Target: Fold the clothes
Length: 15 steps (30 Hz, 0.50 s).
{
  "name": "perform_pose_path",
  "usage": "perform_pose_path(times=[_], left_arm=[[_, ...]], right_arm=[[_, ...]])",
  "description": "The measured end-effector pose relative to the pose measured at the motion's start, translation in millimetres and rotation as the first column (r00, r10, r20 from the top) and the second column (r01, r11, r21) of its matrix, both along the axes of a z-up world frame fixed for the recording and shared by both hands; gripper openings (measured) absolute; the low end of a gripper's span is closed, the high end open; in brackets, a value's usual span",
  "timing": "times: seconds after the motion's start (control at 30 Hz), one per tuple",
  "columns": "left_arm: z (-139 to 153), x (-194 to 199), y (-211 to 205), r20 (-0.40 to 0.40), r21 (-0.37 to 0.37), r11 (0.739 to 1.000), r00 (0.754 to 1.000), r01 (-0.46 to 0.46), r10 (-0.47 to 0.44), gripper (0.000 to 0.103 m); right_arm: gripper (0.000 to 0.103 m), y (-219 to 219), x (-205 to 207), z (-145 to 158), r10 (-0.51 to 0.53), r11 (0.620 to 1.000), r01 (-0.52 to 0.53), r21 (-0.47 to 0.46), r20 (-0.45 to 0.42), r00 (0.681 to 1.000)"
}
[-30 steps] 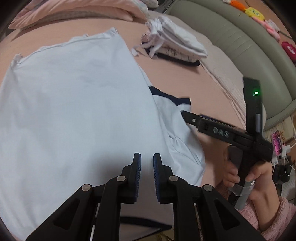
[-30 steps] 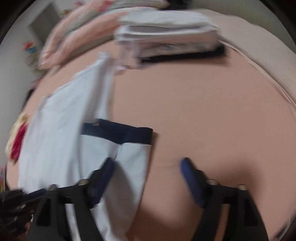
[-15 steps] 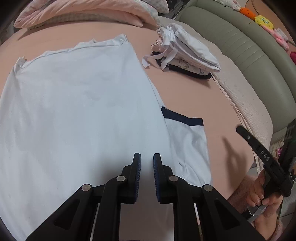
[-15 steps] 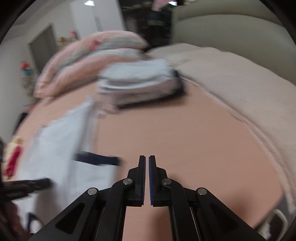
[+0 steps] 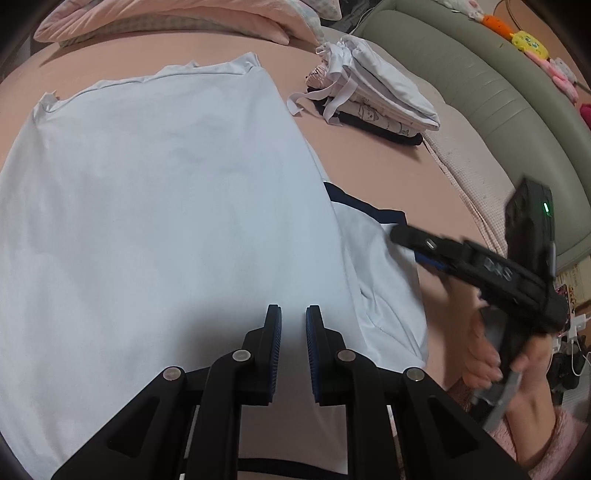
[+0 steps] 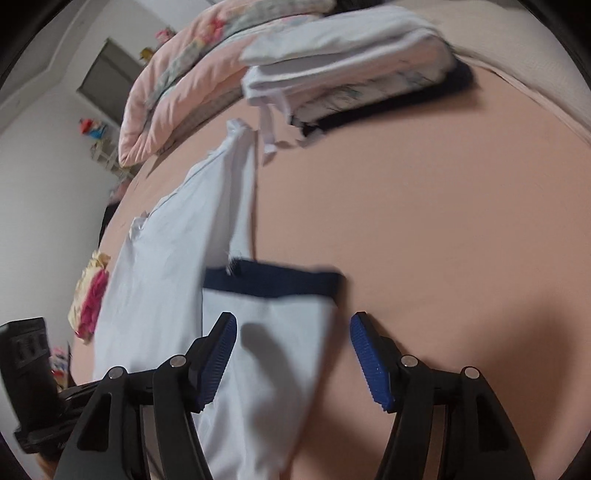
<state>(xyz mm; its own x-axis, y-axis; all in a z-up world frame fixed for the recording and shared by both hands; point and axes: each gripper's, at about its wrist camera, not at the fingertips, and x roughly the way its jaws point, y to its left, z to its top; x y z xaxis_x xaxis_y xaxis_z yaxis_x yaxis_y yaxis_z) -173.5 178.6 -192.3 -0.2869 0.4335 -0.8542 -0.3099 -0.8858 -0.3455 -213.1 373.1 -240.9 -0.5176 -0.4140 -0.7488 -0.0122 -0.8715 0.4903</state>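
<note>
A pale blue-white T-shirt lies spread flat on the pink bed. Its right sleeve, with a navy cuff, sticks out to the side. My left gripper hovers over the shirt's lower part, its jaws nearly together with only a thin slit and nothing in it. My right gripper hangs over the sleeve, its jaws opening; the cloth lies below and between the pads, and they do not press it. In the left wrist view the right gripper reaches in over the cuff, held by a hand.
A stack of folded clothes sits on the bed beyond the shirt, also blurred in the right wrist view. Pink quilts lie at the back. A grey-green padded bed frame with small toys runs along the right.
The right gripper shut and drew back from the sleeve, then came back over it with its jaws apart. The left gripper stayed over the shirt, unchanged.
</note>
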Motion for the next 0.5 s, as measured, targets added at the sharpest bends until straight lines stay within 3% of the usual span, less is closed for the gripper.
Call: perform_pose_path(times=[0.03,0.07,0.13,0.2,0.3,0.37,0.5], left_arm=[[1,-1,2,-0.002,-0.004,1.0,1.0,0.001,-0.001,0.012],[1,-3,3,-0.005,-0.008,1.0,1.0,0.003,-0.003,0.012],[5,-5,8,-0.017,-0.015,1.0,1.0,0.017,-0.017,0.012],[10,-9,14,-0.036,-0.018,0.999,0.998,0.042,-0.043,0.012],[17,-14,25,-0.064,-0.023,0.996,0.994,0.084,-0.085,0.012],[17,-16,37,-0.075,-0.02,0.992,0.989,0.123,-0.124,0.012],[11,-20,65,-0.067,0.014,0.98,0.978,0.201,-0.199,0.012]], right_arm=[[0.016,-2,-6,-1,0.025,1.0,-0.025,0.007,0.002,1.0],[0.004,-7,-10,-4,0.043,0.999,-0.043,0.024,0.012,0.999],[0.004,-17,-6,3,0.053,0.994,-0.051,0.098,-0.012,0.999],[0.004,-18,13,30,0.054,0.984,-0.036,0.176,-0.099,0.994],[0.004,-1,45,57,0.004,0.961,0.051,0.271,-0.198,0.98],[0.004,20,58,53,-0.059,0.955,0.105,0.278,-0.17,0.984],[0.004,47,64,28,-0.151,0.948,0.155,0.278,-0.037,0.988]])
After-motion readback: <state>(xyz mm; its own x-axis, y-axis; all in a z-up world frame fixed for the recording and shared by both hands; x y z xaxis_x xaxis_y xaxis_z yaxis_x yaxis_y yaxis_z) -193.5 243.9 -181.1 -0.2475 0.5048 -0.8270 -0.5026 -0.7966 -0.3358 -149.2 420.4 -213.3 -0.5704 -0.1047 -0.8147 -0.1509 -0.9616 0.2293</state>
